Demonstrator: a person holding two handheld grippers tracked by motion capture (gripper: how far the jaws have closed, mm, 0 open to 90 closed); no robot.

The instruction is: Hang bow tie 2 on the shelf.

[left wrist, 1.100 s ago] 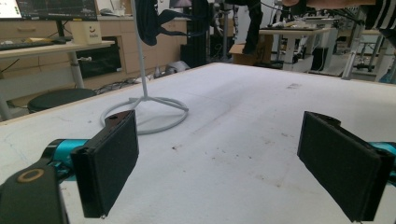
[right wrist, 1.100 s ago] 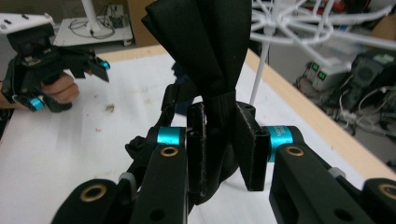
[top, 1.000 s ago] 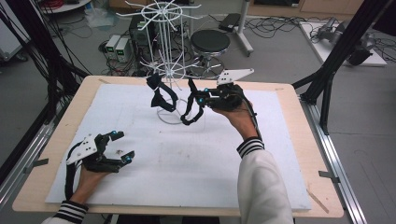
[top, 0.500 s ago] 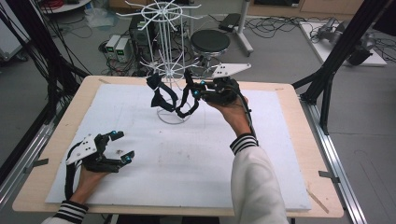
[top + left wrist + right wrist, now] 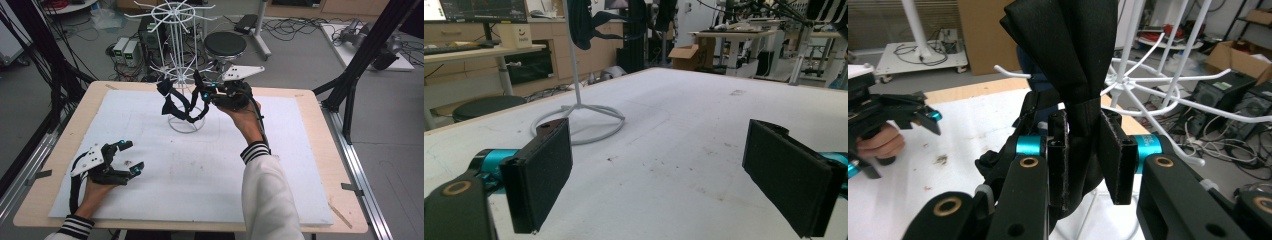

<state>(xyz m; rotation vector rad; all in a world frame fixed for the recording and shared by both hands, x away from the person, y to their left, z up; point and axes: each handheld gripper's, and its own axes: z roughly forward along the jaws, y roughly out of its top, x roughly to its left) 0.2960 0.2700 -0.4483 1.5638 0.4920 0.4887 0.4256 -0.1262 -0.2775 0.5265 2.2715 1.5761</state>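
A: Black cloth, a strap (image 5: 1083, 55) of some sort, is pinched in the right claw (image 5: 1083, 155). Both pads press on it from either side, and it bunches up above them.

B: Where is that in the room?

A: At the far side of the desk (image 5: 305, 100), right by the white wire rack (image 5: 175, 30). In the high view the right claw (image 5: 202, 95) is raised off the surface next to the rack's pole, and the strap (image 5: 177, 102) loops from it across to the rack, hanging above the round base ring.

B: And the rack's arms?

A: Thin white hooks fan out from the pole; in the right gripper view several run just behind the strap. I cannot tell whether the cloth is hooked on one.

B: The other hand?

A: The left claw (image 5: 127, 156) sits low near the front left of the desk, on the white mat (image 5: 200, 170), well apart from the rack. Its jaws stand wide with nothing between them; in the left gripper view only the stained mat lies there, with the rack's base ring (image 5: 579, 122) farther off.
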